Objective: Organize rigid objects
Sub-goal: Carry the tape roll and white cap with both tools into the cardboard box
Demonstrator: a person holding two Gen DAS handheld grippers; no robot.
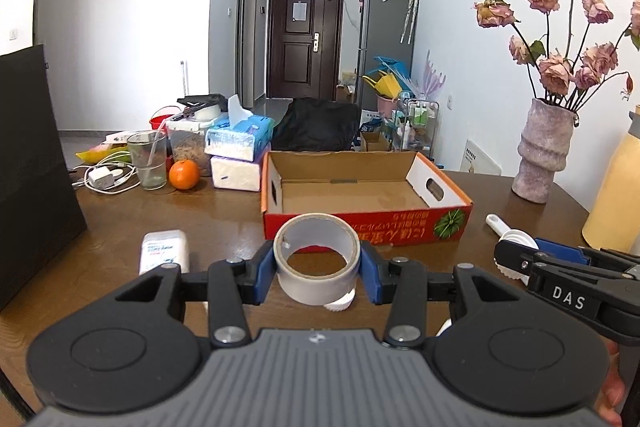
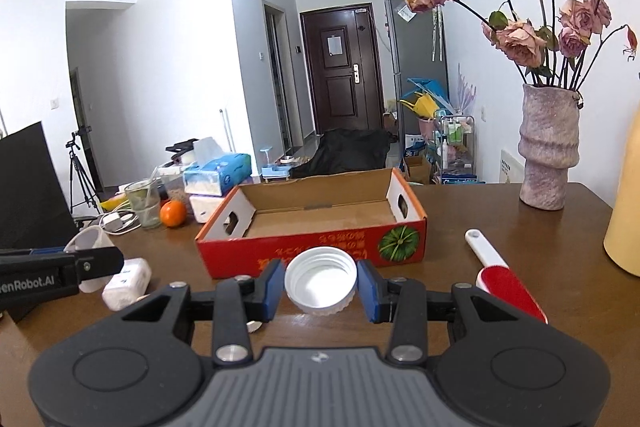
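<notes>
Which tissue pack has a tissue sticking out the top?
The blue tissue pack, stacked on top. A white tissue pokes up from it. The white tissue pack underneath is closed.

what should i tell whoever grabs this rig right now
Left tool: shut on a roll of tape, held above the table.
Right tool: shut on a white cap, also held up.
Cardboard box: open and empty, just ahead of both tools.
Still on the table: lint brush on the right, small white bottle on the left.
Done: both pieces picked up. Left: probably drop them in the box, then fetch the brush and bottle.
</notes>
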